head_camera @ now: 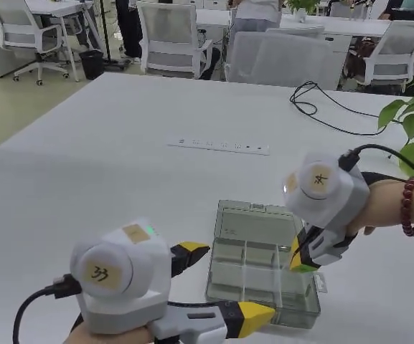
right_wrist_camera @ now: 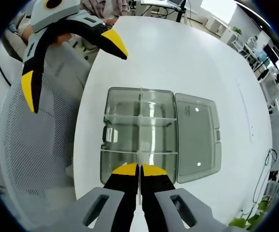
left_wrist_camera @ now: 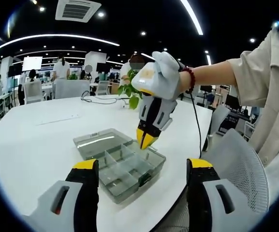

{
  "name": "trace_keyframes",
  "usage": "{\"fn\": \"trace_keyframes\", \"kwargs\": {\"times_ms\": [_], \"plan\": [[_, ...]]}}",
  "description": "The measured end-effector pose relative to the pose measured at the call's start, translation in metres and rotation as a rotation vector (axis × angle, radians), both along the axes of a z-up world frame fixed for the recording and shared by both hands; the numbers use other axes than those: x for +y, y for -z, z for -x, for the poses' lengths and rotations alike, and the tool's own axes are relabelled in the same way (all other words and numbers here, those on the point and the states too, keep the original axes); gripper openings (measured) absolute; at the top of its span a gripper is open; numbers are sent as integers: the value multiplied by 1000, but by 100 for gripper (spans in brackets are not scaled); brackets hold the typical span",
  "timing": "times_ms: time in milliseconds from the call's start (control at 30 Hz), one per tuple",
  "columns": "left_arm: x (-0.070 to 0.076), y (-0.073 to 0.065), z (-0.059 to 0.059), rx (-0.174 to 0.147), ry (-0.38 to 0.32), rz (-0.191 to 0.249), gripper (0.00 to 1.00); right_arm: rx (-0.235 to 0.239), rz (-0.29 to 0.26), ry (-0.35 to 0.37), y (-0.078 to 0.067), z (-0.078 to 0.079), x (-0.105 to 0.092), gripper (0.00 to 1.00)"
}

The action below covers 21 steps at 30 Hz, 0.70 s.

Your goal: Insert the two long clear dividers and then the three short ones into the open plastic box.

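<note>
- Right gripper (right_wrist_camera: 139,170) is pinched tight on a thin clear short divider (right_wrist_camera: 139,193), just over the box (right_wrist_camera: 129,104). See?
- Yes! Where is the box?
- It sits on the white table (head_camera: 120,158). Its lid (right_wrist_camera: 197,137) lies flat open beside it.
- What about the left gripper (left_wrist_camera: 143,166)?
- Its jaws are wide apart and hold nothing. It hangs near the box.
- How much is done?
- Most of it, I think. Two long dividers (right_wrist_camera: 124,117) go across the box from side to side. Two short dividers (right_wrist_camera: 140,104) stand in a line down the middle. One is in the far end part and one is in the middle part.
- So what is left?
- Just the last short one, I think. It is the one in the pinch. It lines up with the last gap, at the near end of the box. I cannot tell if it is pushed all the way down.
</note>
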<state>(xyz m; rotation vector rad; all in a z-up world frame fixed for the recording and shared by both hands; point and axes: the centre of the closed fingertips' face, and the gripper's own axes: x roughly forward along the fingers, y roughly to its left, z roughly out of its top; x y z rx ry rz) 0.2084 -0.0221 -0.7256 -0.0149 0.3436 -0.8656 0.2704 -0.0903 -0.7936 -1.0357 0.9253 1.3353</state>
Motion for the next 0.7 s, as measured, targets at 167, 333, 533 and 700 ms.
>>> {"fn": "trace_keyframes", "kwargs": {"times_ms": [167, 333, 533, 700], "plan": [[0, 1, 0, 0, 2, -4, 74, 10, 30, -14, 3, -1, 1, 2], [0, 2, 1, 0, 4, -16, 73, 39, 67, -19, 6, -1, 2, 2], [0, 3, 1, -4, 6, -24, 73, 63, 104, -18, 16, 0, 2, 2], [1, 3, 0, -3, 3, -24, 73, 68, 122, -18, 21, 1, 1, 2]]}}
